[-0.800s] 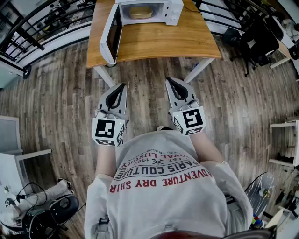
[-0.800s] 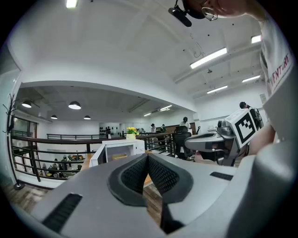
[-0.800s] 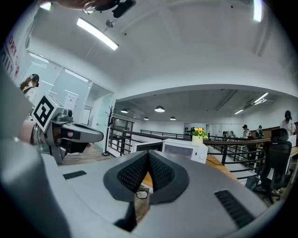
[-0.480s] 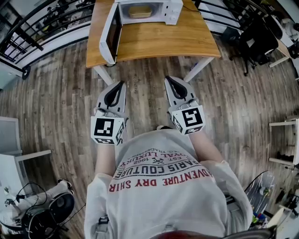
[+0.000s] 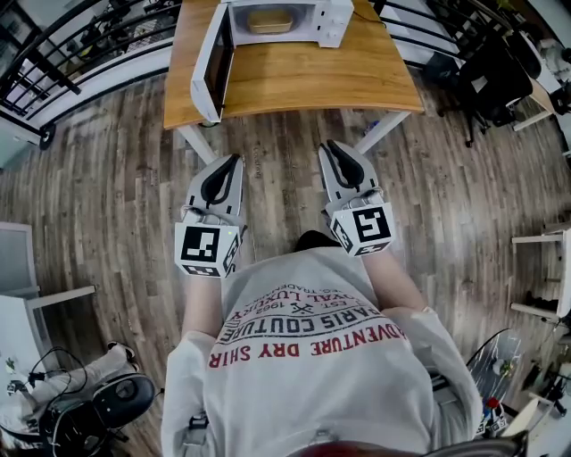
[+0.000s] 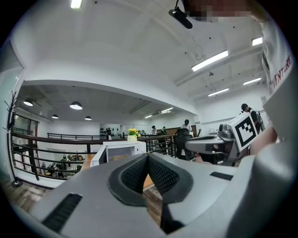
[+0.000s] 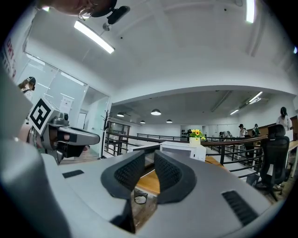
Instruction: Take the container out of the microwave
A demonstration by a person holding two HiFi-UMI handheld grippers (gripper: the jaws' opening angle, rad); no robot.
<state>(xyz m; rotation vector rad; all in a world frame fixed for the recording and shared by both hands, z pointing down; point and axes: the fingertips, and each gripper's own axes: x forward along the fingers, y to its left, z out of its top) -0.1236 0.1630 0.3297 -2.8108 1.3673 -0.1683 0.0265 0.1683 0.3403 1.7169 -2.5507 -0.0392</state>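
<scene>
A white microwave [image 5: 328, 21] stands at the back of a wooden table [image 5: 303, 76], its door [image 5: 212, 70] swung open to the left. Inside it sits a tan container [image 5: 269, 20]. Both grippers hover level over the wooden floor, well short of the table's front edge. My left gripper [image 5: 235, 161] is shut, its ribbed pads meeting at the tip [image 6: 148, 156], with nothing between them. My right gripper [image 5: 328, 146] is also shut and empty [image 7: 150, 154]. The microwave [image 6: 118, 151] shows far ahead of the left jaws, and the same microwave [image 7: 181, 149] beyond the right jaws.
A black office chair [image 5: 500, 71] stands right of the table. A black railing [image 5: 71, 54] runs along the upper left. White furniture [image 5: 27, 277] and a black chair [image 5: 111, 402] sit at the left. A pot of yellow flowers [image 7: 195, 135] tops the microwave.
</scene>
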